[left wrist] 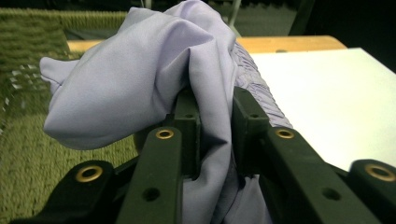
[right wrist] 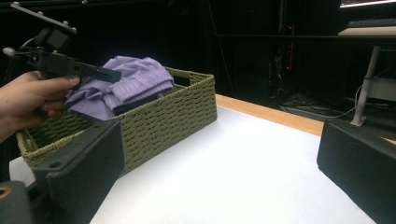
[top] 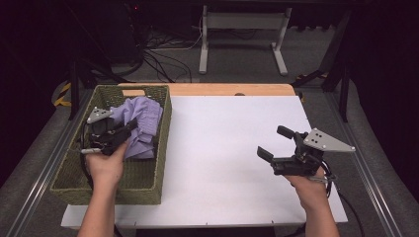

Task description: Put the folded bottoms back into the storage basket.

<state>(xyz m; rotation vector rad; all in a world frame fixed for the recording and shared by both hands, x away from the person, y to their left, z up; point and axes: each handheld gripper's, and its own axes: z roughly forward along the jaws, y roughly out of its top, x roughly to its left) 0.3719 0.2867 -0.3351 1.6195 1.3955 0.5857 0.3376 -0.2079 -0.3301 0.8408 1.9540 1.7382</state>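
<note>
White sheeting covers the worktop (top: 232, 158), with dark floor and cables beyond. At its left edge stands a woven green basket (top: 159, 148) holding a lilac garment (top: 143, 121). Over the basket, the left gripper (left wrist: 215, 126) has its jaws clamped on a fold of that garment. Well apart, the right gripper (top: 276, 143) hovers over bare worktop, jaws wide and empty.

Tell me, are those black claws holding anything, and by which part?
The left gripper pinches a bunched fold of the lilac fabric garment over the olive woven basket. The right gripper is open and holds nothing.
</note>
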